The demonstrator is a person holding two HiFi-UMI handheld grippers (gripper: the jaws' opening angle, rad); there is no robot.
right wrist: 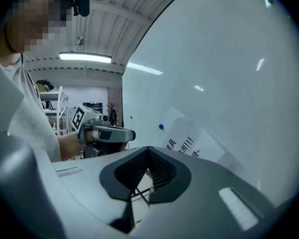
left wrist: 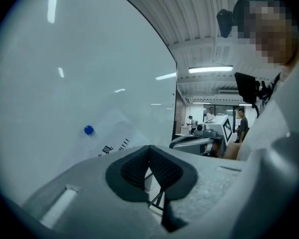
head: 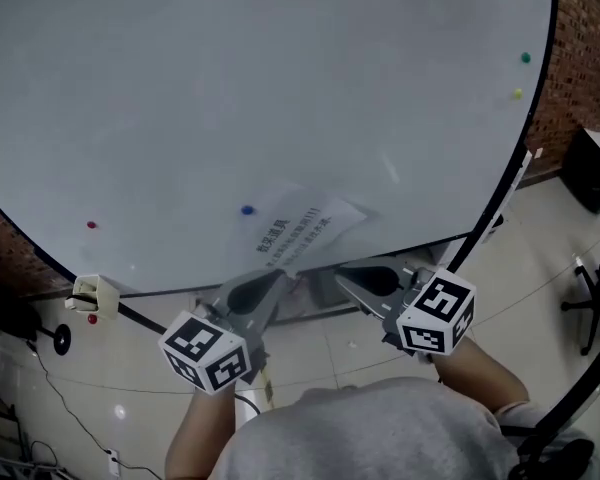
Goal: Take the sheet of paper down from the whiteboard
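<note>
Two hand-held grey tools, the left tool (head: 276,280) and the right tool (head: 342,276), point toward the lower edge of the large white whiteboard (head: 280,98); both have their jaws pressed together with nothing between them, and each tool's own view shows the ribbed black pads meeting on empty air. The white printed sheet of paper (head: 302,224) hangs tilted on the board just ahead of both tips, pinned at its left corner by a small round blue magnet (head: 247,210); neither tool touches it. This looks like the approach, with the removal not yet begun; the next move calls for spreading the jaws, pinching a free edge of the sheet, and freeing the magnet so the paper does not tear. Black Chinese characters run across the sheet in a few lines, too small to read; the cubes carry black-and-white square markers.
</note>
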